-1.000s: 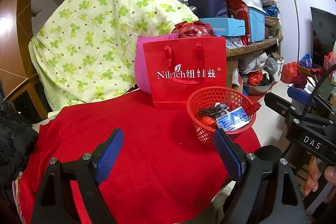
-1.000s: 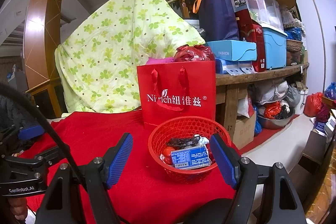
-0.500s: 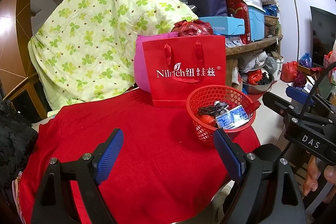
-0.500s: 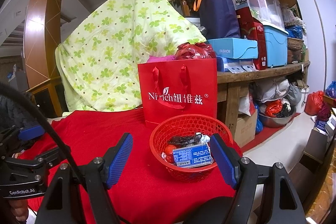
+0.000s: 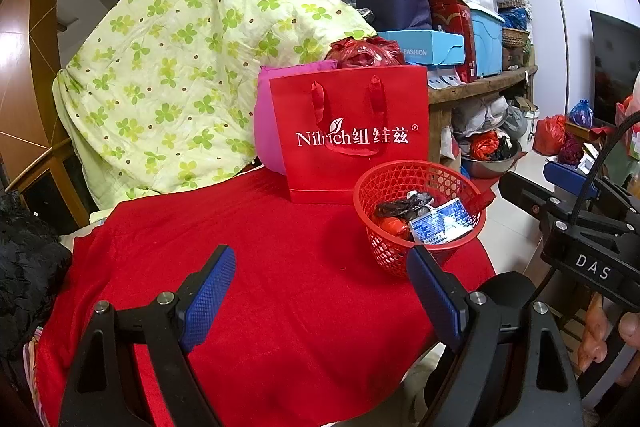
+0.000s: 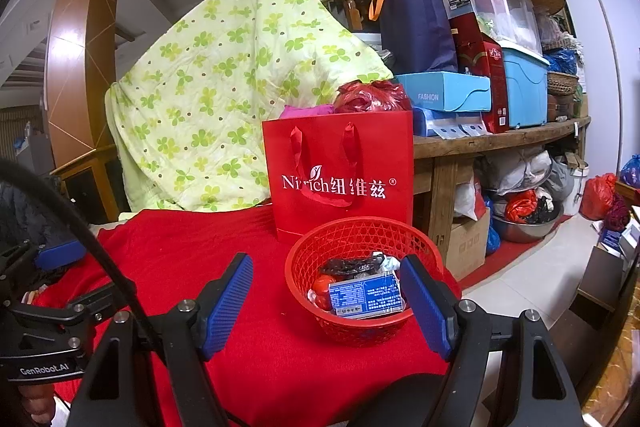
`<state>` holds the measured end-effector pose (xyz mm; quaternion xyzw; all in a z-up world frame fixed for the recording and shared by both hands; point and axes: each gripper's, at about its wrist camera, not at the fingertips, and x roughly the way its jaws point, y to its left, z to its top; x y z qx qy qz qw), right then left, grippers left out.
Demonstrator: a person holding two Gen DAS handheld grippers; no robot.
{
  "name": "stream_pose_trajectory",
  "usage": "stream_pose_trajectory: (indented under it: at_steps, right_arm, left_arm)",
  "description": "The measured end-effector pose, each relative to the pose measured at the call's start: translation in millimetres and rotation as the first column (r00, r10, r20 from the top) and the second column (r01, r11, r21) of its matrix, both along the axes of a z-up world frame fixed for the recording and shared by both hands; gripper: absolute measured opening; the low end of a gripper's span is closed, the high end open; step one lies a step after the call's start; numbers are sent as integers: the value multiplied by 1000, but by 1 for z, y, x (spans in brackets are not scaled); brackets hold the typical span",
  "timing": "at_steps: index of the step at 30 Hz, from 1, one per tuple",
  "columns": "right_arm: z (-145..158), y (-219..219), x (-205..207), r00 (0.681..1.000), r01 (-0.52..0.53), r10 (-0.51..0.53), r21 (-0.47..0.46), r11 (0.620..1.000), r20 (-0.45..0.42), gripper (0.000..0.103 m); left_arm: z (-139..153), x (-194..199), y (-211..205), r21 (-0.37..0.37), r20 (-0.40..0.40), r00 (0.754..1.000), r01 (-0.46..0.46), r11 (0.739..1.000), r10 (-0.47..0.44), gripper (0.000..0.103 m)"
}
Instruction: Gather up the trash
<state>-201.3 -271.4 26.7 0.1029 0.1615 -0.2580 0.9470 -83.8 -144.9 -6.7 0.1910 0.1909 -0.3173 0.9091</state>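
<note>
Trash [image 6: 366, 291] sits in the basket [image 6: 352, 327] at lower center, nothing's changed lately; your left gripper [image 5: 320, 295] and right gripper [image 6: 332, 303] stay wide open, empty, so you look done.

The red mesh basket [image 6: 362, 311] sits upright just ahead of the right gripper [image 6: 328, 307], holding a blue-labelled packet [image 6: 366, 295], black wrapper [image 6: 352, 265] and red scrap [image 6: 321, 286].
</note>
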Motion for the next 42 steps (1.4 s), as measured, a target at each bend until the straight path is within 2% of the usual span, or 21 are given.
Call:
stream_pose_trajectory:
  at_steps: [42]
  right_arm:
    - [5,6,4,1000,-16,16,1,1000,4,79]
  left_arm:
    - [0,1,2,15,-2,1000,4,1000,-4,88]
